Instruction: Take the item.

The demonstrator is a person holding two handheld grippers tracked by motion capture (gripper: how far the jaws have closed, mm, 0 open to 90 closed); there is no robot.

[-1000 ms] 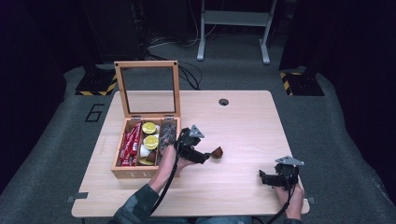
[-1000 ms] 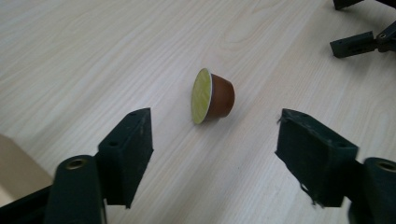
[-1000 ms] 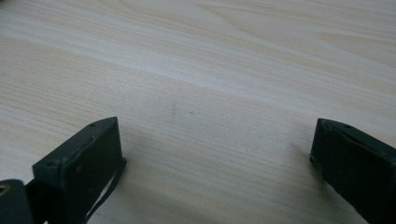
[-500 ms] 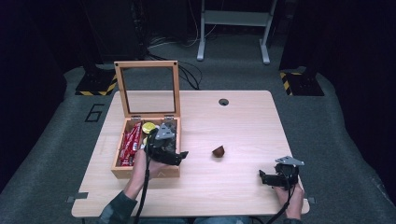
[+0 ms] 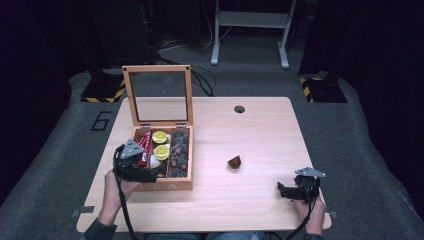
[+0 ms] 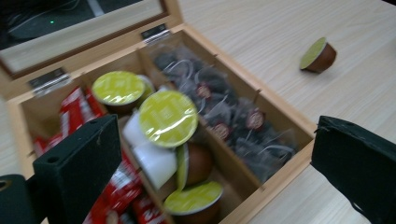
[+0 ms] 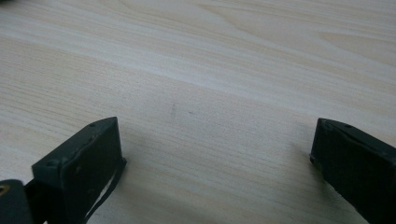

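Item: my left hand-held gripper [image 6: 210, 172], jaws wide apart, empty, poised over the wooden box [image 6: 285, 154] of green-lidded capsules [image 6: 168, 119]. One capsule [image 5: 234, 162] lies out on the table [image 5: 260, 200]. Step, likely: unloading capsules. Next: descend, close on a lid. Right hand-held gripper [image 5: 291, 190]: wide apart, empty, resting.

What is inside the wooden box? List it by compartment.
Wooden box: red packets in one compartment, green-lidded capsules in the middle, dark tea bags in the third. Lower layers are covered.

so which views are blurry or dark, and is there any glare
High view: table lit, surroundings nearly black. Left gripper view: slight motion blur on the wooden box and capsules, soft sheen on their foil lids. Right gripper view: tabletop evenly lit, faint shadows beside the jaws.
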